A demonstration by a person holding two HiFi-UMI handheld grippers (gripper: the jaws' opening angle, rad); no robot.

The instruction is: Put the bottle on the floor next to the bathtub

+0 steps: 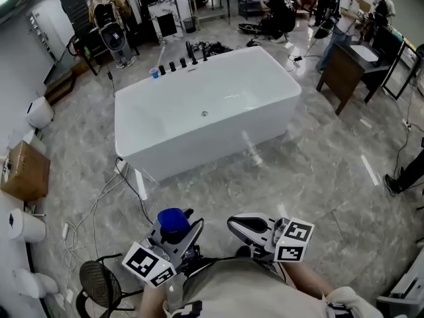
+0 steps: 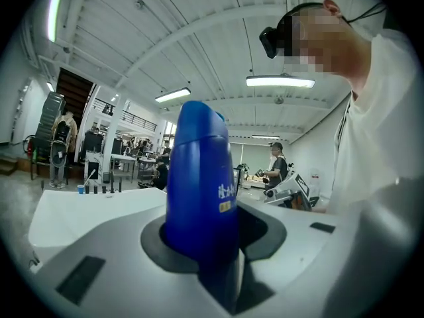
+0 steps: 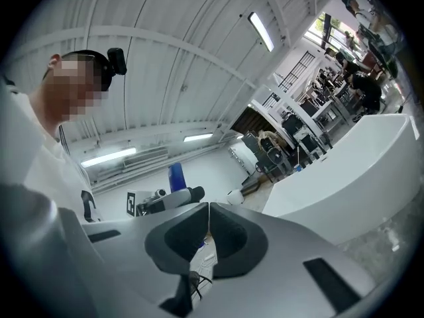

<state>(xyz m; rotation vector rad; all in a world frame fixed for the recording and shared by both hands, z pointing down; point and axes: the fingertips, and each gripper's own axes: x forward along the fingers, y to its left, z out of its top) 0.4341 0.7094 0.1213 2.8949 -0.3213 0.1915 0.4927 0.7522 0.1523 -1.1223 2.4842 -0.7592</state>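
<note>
Left gripper (image 1: 177,234) was clamped on the blue bottle (image 2: 199,191), with the jaws pressing its lower body from both sides and the cap end sticking out past them. Right gripper (image 3: 207,212) was closed, tips touching, nothing between them. Both sat close to the person's chest, side by side. The bottle was off the floor (image 1: 318,177), not set down yet. The white bathtub (image 1: 205,111) stood ahead, well apart from the bottle. Cables (image 1: 106,204) lay on the floor near the tub's left corner.
</note>
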